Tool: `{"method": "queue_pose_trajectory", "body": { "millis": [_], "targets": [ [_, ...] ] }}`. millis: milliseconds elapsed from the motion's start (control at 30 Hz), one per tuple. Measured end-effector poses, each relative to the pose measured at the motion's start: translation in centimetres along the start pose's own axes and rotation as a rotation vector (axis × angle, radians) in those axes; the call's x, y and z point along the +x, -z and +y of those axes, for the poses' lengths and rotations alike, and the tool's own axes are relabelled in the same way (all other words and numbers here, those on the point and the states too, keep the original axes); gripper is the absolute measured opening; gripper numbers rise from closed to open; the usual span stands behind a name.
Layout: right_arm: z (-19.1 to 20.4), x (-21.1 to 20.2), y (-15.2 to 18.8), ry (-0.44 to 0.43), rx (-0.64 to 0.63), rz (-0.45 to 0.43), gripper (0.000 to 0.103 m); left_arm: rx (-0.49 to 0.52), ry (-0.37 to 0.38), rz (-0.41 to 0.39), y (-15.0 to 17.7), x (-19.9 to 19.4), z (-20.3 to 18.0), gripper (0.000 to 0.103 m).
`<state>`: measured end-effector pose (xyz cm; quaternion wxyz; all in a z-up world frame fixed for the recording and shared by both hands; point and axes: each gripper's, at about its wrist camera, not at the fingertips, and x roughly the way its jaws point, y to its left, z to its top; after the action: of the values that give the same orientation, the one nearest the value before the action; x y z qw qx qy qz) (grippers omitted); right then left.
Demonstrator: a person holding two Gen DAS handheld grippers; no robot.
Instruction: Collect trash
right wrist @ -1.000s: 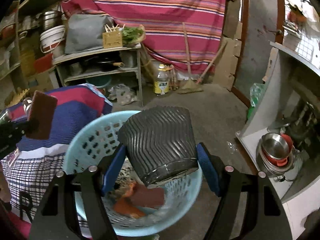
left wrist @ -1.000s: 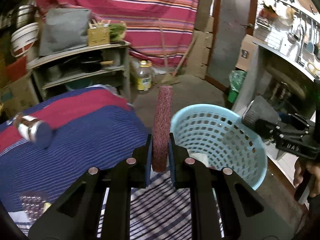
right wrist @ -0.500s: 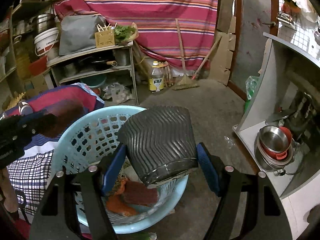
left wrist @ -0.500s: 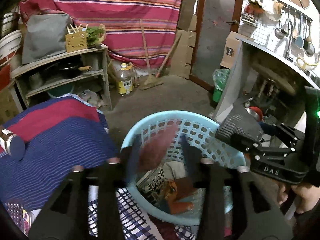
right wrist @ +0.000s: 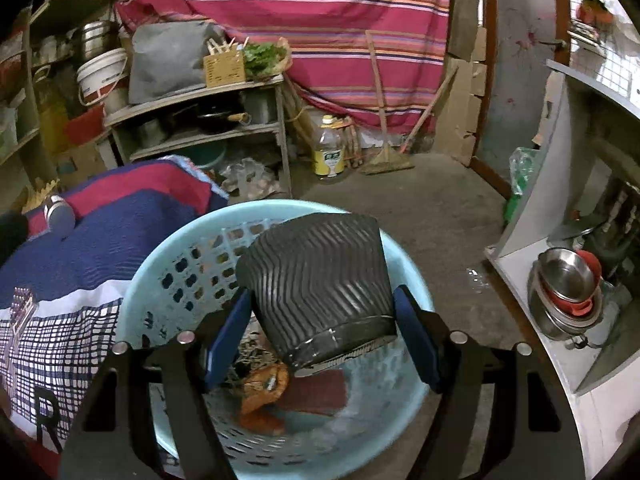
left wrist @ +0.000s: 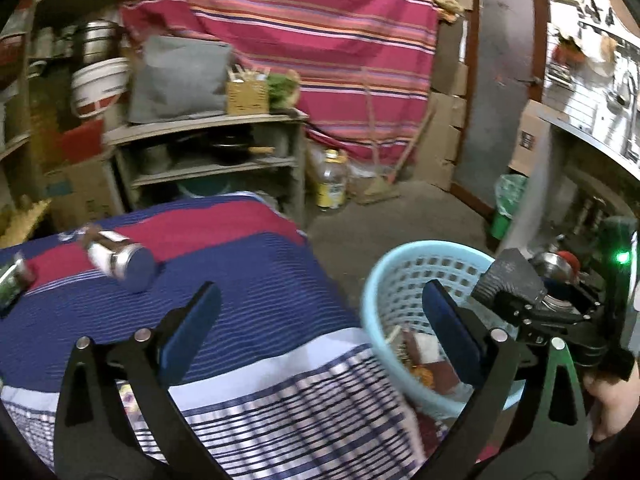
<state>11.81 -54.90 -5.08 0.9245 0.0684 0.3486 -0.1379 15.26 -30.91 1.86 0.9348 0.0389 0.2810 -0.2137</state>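
- While the left gripper (left wrist: 320, 320) hangs over the edge of the striped cloth (left wrist: 240, 300), its two blue-padded fingers stand wide apart with nothing between them.
- The light blue basket (left wrist: 384, 280) sits just to the right of that gripper, beside the cloth, and its right finger (left wrist: 452, 336) crosses in front of the basket's near wall in the left wrist view.
- The right gripper (right wrist: 320, 336) holds a black ribbed cup (right wrist: 320, 280), clamped on both sides by the blue pads; the cup is tilted, its rim toward the camera.
- In the right wrist view the cup is above the basket's opening, inside the line of the rim (right wrist: 136, 312).
- Inside the basket lie trash pieces: an orange wrapper (right wrist: 264, 392), a dark red flat pad (right wrist: 316, 394), and some printed paper (right wrist: 248, 344) near the wall.
- A metal can (left wrist: 120, 260) lies on its side on the cloth, well apart from the basket; a second small item (left wrist: 12, 284) at the cloth's left edge is too blurred to name.
- Behind the cloth stands a grey shelf (left wrist: 208, 160) with pots, and a plastic bottle (left wrist: 331, 180) with a yellow label stands on the floor beside it.
- A broom (right wrist: 386, 156) leans against the red striped curtain (right wrist: 320, 20).
- Steel bowls (right wrist: 568, 292) are stacked in the low white cabinet on the right.
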Motion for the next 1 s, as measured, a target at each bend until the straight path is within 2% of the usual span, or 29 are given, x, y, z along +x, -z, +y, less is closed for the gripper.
{"method": "queue_pose_trajectory", "body": {
  "millis": [167, 267, 433, 600, 700, 900, 1000],
  "targets": [
    [2.3, 1.4, -0.3, -0.005, -0.015, 0.022, 0.072, 0.024, -0.100, -0.034, 0.2, -2.3, 2.0, 0.098],
    [3.1, 1.7, -0.7, 0.001, -0.007, 0.018, 0.072, 0.046, -0.133, -0.048, 0.2, -3.1, 2.8, 0.098],
    [3.7, 2.4, -1.2, -0.001, 0.018, 0.030, 0.072, 0.026, -0.101, -0.043, 0.7, -3.9, 4.8, 0.098],
    [3.6, 3.6, -1.6, 0.005, 0.051, 0.055, 0.073, 0.026, -0.123, -0.063, 1.6, -4.6, 6.0, 0.098],
    [3.6, 4.2, -1.4, 0.021, 0.073, 0.071, 0.086, 0.039, -0.139, -0.063, 2.1, -4.9, 6.5, 0.098],
    [3.5, 4.3, -1.1, 0.038, 0.102, 0.087, 0.088, 0.015, -0.142, -0.063, 2.9, -6.0, 8.4, 0.098],
    [4.0, 3.2, -0.9, 0.046, 0.103, 0.056, 0.095, -0.027, -0.141, -0.061, 3.5, -6.7, 10.0, 0.098]
  ]
}}
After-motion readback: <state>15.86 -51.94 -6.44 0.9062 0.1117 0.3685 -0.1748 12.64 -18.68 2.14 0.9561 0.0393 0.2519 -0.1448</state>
